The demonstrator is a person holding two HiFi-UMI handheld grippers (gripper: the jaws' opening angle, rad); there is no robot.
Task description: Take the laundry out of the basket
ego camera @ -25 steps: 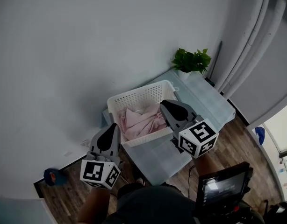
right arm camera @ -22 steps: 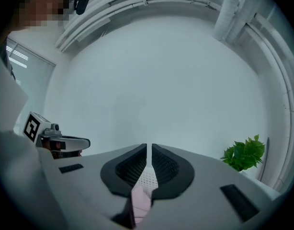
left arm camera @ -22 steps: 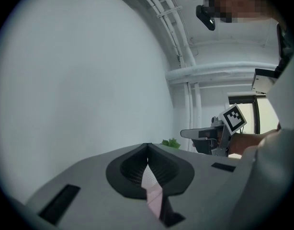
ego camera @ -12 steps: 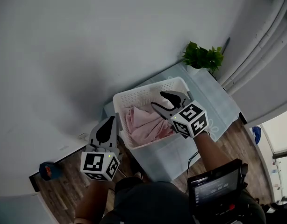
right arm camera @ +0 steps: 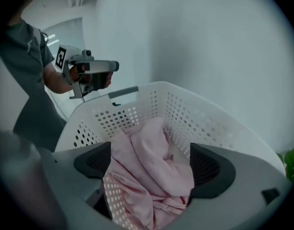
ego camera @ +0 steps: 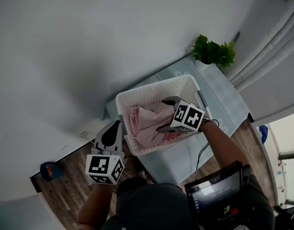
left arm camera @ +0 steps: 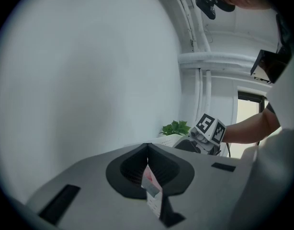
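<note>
While L gripper [ego camera: 114, 128] hangs shut beside basket [ego camera: 152, 94], R gripper [ego camera: 165, 115] jaws just opened wide, pink laundry [ego camera: 142, 123] between.

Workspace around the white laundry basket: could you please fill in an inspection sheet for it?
Surface: pale blue tabletop, carrying the basket.
Job's things: white perforated plastic basket; crumpled pink cloth laundry inside it.
Clutter: green potted plant at the table's far corner; small blue object on the floor.
Grippers: right gripper over the laundry, its jaws have just been opening, cloth between them, not pinched; left gripper beside the basket, jaws together.
Cables: thin dark cable below the right forearm.
Surroundings: plain pale wall; wood-look floor; white pipes.
</note>
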